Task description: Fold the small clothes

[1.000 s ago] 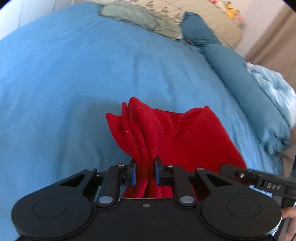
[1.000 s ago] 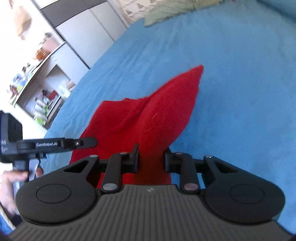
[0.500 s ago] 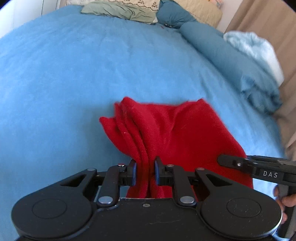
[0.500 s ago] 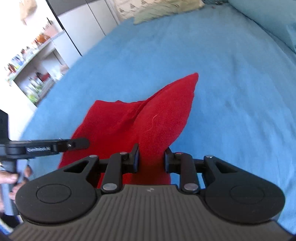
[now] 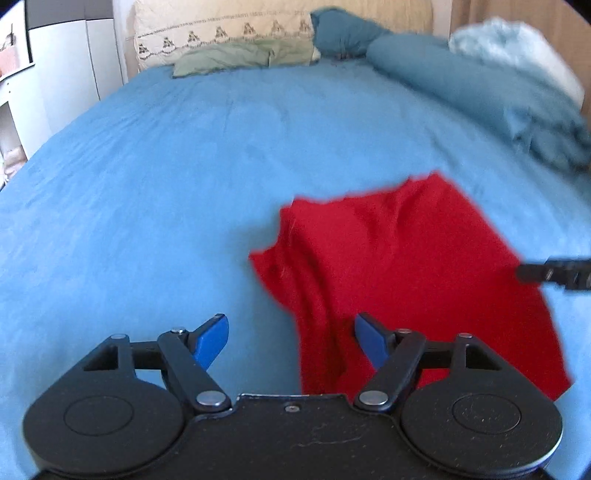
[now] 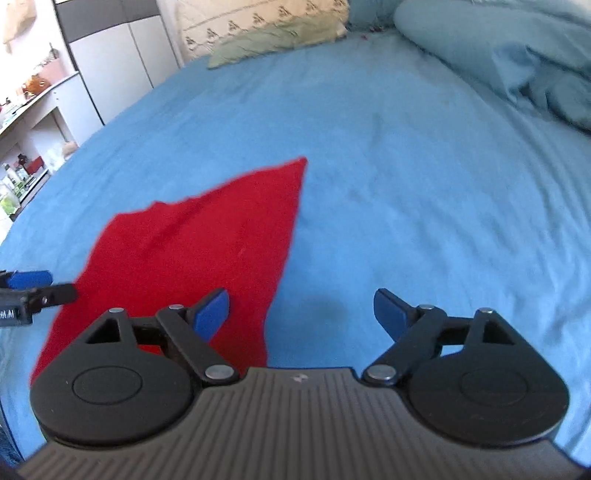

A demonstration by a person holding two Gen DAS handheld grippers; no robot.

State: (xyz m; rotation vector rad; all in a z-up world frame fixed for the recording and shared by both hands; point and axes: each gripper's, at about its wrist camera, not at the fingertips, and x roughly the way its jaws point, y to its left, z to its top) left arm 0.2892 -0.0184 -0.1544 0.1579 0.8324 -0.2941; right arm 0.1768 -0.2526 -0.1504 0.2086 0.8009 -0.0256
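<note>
The biggest thing in both views is the bed, covered by a blue sheet (image 5: 155, 177) that fills most of each picture and shows only soft wrinkles. At the far end of the bed, a cream pillow with a dark embroidered pattern (image 5: 221, 33) stands against the wall, and a flat green cloth (image 5: 240, 55) lies in front of it. Along the right side of the bed there is a rolled teal duvet (image 5: 480, 92), with a lighter blue fluffy blanket (image 5: 517, 44) behind it. In the right wrist view, a grey and white cabinet (image 6: 118, 62) and shelves with small bottles (image 6: 14, 181) are seen beyond the left edge of the bed. The red garment (image 5: 406, 277) lies on the sheet in the near part of the bed, roughly folded, with some creases and an uneven far edge; one corner points toward the pillows. The left gripper (image 5: 291, 338) has its jaws opening, and the left edge of the garment lies between the blue pads, but the pads do not press on it. The right gripper (image 6: 301, 312) also has its jaws opening and stands very wide; the right edge of the garment reaches under its left finger (image 6: 210, 312), and the rest of the gap shows only the sheet.
</note>
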